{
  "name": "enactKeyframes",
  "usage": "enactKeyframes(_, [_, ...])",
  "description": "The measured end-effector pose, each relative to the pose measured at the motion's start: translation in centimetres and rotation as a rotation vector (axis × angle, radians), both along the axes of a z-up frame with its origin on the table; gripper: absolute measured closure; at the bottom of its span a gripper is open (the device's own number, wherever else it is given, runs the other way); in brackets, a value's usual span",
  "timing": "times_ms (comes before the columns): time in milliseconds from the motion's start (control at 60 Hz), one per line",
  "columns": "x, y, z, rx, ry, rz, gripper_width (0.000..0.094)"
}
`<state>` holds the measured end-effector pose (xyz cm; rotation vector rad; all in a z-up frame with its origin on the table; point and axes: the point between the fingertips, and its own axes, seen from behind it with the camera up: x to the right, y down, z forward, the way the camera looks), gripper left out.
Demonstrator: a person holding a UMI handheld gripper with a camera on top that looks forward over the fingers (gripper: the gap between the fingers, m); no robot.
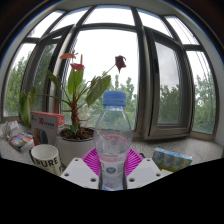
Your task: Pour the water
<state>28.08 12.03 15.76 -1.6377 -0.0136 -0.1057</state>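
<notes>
Bottle held upright in my gripper

My gripper (112,172) is clenched on the water bottle (113,138), both pink pads pressing its sides; at 9 o'clock a patterned cup (46,158), behind it the potted plant (76,100), farther off the bay window (115,60)
</notes>
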Motion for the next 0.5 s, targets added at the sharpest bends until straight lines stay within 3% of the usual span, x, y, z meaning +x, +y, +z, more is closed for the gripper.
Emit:
enactKeyframes(150, [1.0, -0.2, -7.9, -0.133, 0.009, -0.014, 0.0666])
enactKeyframes(167, [1.0, -0.3, -6.2, -0.065, 0.012, -0.018, 0.0669])
enactKeyframes(233, [1.5, -0.3, -6.7, -0.070, 0.035, -0.031, 0.0652])
enactKeyframes(400, [2.3, -0.5, -7.5, -0.116, 0.045, -0.066, 0.0410])
enactKeyframes(467, [2.8, -1.1, -8.4, -0.172, 0.041, -0.100, 0.0075])
enactKeyframes(500, [3.0, -1.5, -8.4, -0.186, 0.047, -0.112, 0.0111])
